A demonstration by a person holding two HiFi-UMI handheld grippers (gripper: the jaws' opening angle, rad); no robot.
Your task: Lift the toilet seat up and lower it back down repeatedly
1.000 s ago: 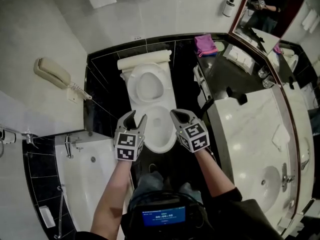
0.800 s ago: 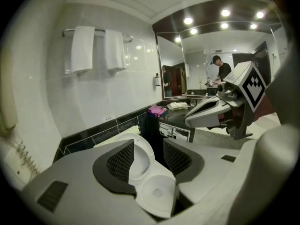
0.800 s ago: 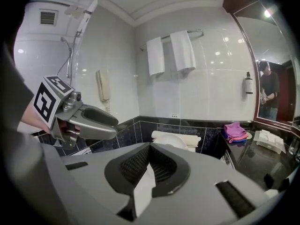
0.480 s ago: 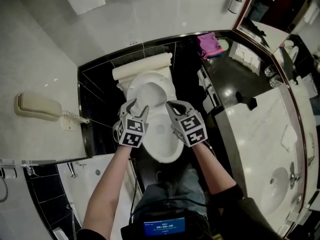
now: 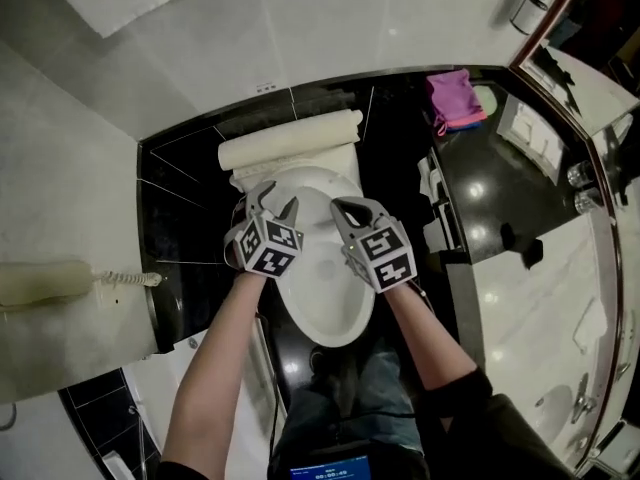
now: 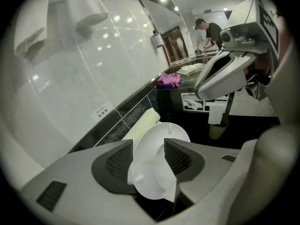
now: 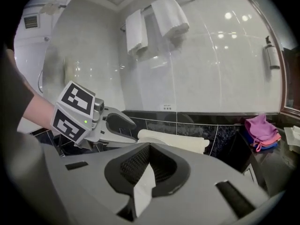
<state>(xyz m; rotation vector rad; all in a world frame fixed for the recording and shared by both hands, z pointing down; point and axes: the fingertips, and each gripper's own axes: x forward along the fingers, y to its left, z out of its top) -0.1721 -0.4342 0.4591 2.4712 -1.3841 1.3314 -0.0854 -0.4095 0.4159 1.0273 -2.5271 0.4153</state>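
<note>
The white toilet (image 5: 335, 298) stands in the middle of the head view. Its seat (image 5: 312, 200) is tipped up toward the cream tank top (image 5: 290, 140). In the left gripper view the seat's round underside (image 6: 150, 172) with small bumpers shows just beyond the jaws. My left gripper (image 5: 275, 198) (image 6: 147, 159) is open; its jaws have just been opening, and neither pad presses on the seat. My right gripper (image 5: 345, 208) (image 7: 145, 165) is shut and empty, hovering over the bowl just right of the left one.
A black marble ledge (image 5: 400, 118) runs behind the toilet with a pink cloth (image 5: 452, 98) on it. The vanity counter (image 5: 560, 268) lies to the right, a wall phone (image 5: 50, 283) to the left. White towels (image 7: 154, 20) hang on the tiled wall.
Both grippers have moved forward from the bowl's near rim to over the bowl by the raised seat. The left jaws stand wider apart. The right jaws stay shut.
</note>
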